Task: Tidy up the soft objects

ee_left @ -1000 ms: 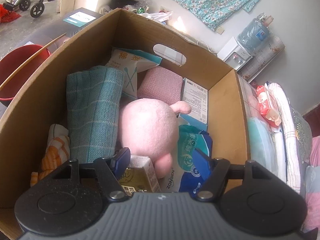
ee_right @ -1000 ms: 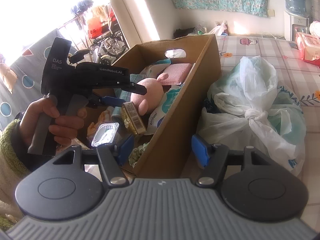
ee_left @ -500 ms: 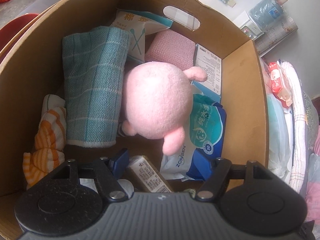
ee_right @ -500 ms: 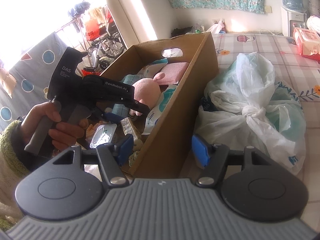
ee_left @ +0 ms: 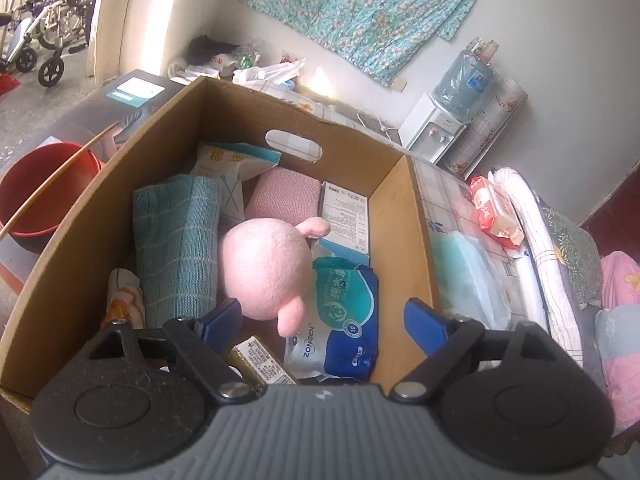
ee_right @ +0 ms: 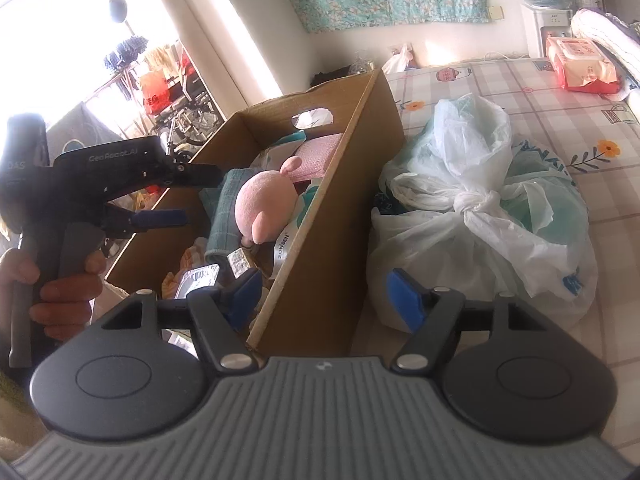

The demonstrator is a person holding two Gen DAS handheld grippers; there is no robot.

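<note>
A cardboard box (ee_left: pixel 396 216) (ee_right: pixel 340 216) stands on the bed. In it lie a pink plush toy (ee_left: pixel 266 266) (ee_right: pixel 264 208), a teal towel (ee_left: pixel 178 244), a pink cloth (ee_left: pixel 286 198), a blue wipes pack (ee_left: pixel 344 320), a striped orange cloth (ee_left: pixel 124 300) and a small brown carton (ee_left: pixel 260 364). My left gripper (ee_left: pixel 324 322) (ee_right: pixel 182 192) is open and empty above the near end of the box. My right gripper (ee_right: pixel 324 294) is open and empty, straddling the box's near right corner.
A knotted white plastic bag (ee_right: pixel 480 208) lies right of the box on the patterned sheet. A red tissue pack (ee_right: pixel 580 64) and folded bedding (ee_left: pixel 532 248) lie farther right. A red basin (ee_left: pixel 40 192) and a wheelchair (ee_left: pixel 44 36) stand on the floor to the left.
My left gripper dipped into the box with the brown carton, let it go at the near end, then rose and pulled back, open. The right gripper barely moved.
</note>
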